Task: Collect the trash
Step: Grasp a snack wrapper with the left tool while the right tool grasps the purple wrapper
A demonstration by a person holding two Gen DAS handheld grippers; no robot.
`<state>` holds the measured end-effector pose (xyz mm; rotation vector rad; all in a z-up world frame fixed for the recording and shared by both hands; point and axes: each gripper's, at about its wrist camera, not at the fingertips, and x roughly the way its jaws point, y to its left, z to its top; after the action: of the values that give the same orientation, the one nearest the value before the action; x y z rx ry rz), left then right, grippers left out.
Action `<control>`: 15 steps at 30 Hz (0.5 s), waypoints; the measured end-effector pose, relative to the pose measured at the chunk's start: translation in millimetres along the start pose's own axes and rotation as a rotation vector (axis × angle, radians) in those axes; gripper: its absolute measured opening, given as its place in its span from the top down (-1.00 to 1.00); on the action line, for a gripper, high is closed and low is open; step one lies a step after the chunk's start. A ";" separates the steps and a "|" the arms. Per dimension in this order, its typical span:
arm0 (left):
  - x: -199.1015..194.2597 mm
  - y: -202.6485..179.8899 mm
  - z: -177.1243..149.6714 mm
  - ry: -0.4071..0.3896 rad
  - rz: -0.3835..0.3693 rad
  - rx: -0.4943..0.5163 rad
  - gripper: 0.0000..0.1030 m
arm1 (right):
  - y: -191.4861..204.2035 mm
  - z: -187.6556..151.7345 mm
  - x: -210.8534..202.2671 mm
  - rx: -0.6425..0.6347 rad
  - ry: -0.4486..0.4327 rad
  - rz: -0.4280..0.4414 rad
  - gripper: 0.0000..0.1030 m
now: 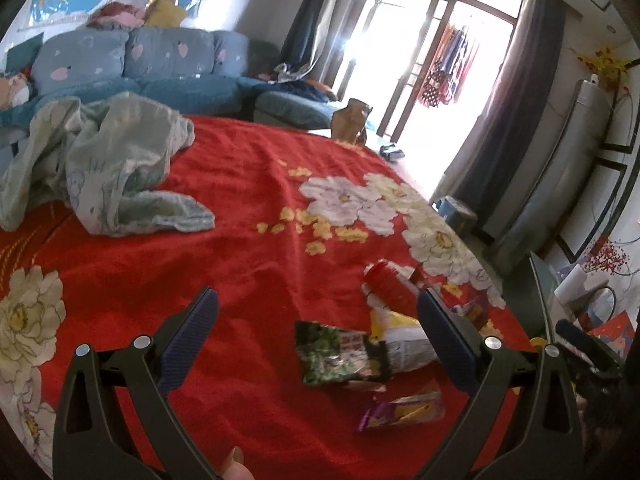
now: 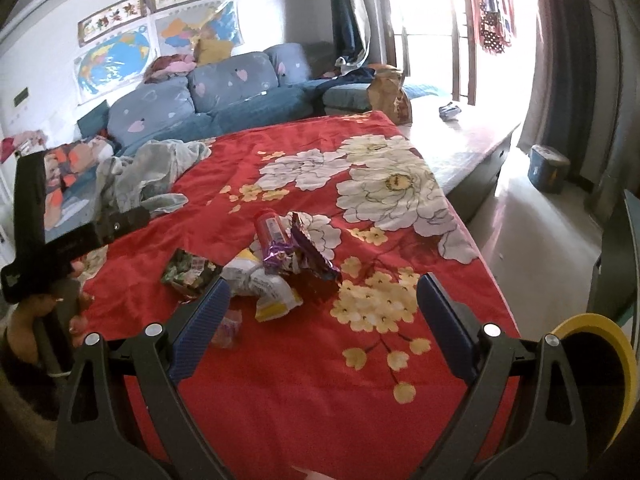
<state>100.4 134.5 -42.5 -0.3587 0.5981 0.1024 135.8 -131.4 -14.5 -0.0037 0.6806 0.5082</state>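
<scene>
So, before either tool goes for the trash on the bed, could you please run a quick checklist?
1. Left tool open: ok.
2. Right tool open: ok.
3. Both tools empty: ok.
4. Green wrapper lies apart from the crumpled pile, free to grab: ok.
5. Red can clear of the purple wrapper: not ok, they touch.
6. Yellow-rimmed bin empty: cannot tell.

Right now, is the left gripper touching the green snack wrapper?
Apart. The left wrist view shows the left gripper with its jaws wide open and nothing between them, held above the red blanket; the green snack wrapper lies flat beneath.
</scene>
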 end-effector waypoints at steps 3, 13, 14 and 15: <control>9.1 3.9 -4.3 0.039 -0.020 -0.014 -0.85 | 0.9 3.5 8.0 -0.003 0.006 0.005 -0.60; 36.7 12.3 -22.5 0.160 -0.108 -0.109 -0.54 | 0.9 13.7 47.0 0.003 0.057 0.020 -0.29; 38.6 11.6 -23.6 0.168 -0.114 -0.113 -0.49 | 1.3 15.3 51.9 0.006 0.063 0.026 -0.26; 40.2 11.0 -24.6 0.175 -0.119 -0.115 -0.46 | 2.3 16.3 55.7 0.008 0.067 0.028 -0.21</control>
<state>118.2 135.5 -87.5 -0.5176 0.7438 -0.0097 181.3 -101.7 -35.0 -0.0042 0.7493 0.5344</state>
